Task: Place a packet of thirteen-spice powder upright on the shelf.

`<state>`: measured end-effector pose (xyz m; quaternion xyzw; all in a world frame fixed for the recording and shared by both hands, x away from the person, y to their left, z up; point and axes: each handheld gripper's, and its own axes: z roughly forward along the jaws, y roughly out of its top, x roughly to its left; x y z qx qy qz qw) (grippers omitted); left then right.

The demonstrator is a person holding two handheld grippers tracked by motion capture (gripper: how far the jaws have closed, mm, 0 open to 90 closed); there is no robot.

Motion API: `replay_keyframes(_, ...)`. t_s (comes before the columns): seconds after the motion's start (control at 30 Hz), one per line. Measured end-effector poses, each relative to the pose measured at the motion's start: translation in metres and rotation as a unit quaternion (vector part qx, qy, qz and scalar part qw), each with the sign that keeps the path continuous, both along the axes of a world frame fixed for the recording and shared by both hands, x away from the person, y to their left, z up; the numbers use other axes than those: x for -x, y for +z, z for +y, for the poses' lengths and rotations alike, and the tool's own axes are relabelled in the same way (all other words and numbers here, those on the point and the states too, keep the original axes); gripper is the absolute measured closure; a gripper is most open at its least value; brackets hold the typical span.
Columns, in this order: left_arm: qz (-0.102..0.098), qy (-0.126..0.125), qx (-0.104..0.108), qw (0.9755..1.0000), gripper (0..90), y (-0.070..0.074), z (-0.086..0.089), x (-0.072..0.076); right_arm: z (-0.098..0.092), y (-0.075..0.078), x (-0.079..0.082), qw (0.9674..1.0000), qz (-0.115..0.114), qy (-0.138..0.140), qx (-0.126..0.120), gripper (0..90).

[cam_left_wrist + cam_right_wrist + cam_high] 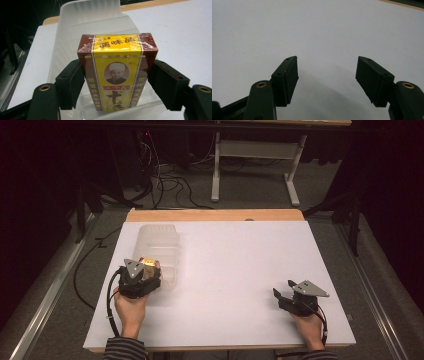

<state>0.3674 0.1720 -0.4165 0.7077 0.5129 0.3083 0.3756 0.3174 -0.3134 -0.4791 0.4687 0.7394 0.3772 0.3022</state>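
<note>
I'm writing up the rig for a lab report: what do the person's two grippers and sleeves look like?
Both the left gripper and the right gripper are black, each topped by a grey three-cornered plate. Their fingers are flat black rectangular blocks with small screw holes, mounted on arms with brass-coloured eyelets. A black cable trails from each. The person wears dark striped sleeves.

One yellow-and-maroon box (117, 71), one clear plastic tray (159, 240), two grippers.
</note>
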Motion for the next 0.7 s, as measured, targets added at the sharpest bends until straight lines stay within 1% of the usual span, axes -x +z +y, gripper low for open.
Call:
replay_keyframes(0.33, -0.007, -0.007, 0.005, 0.9999, 24.8, 0.006, 0.002, 0.004, 0.0, 0.0, 0.0, 1.0, 0.0, 0.0, 0.0, 35.0)
replay_keyframes(0.57, -0.02, -0.007, 0.01, 0.9997, 23.2, 0.014, 0.003, 0.007, 0.0, 0.0, 0.0, 1.0, 0.0, 0.0, 0.0, 35.0)
replay_keyframes(0.7, -0.027, -0.012, 0.011, 0.9995, 23.1, 0.02, 0.002, 0.008, 0.0, 0.0, 0.0, 1.0, 0.002, -0.002, -0.004, 35.0)
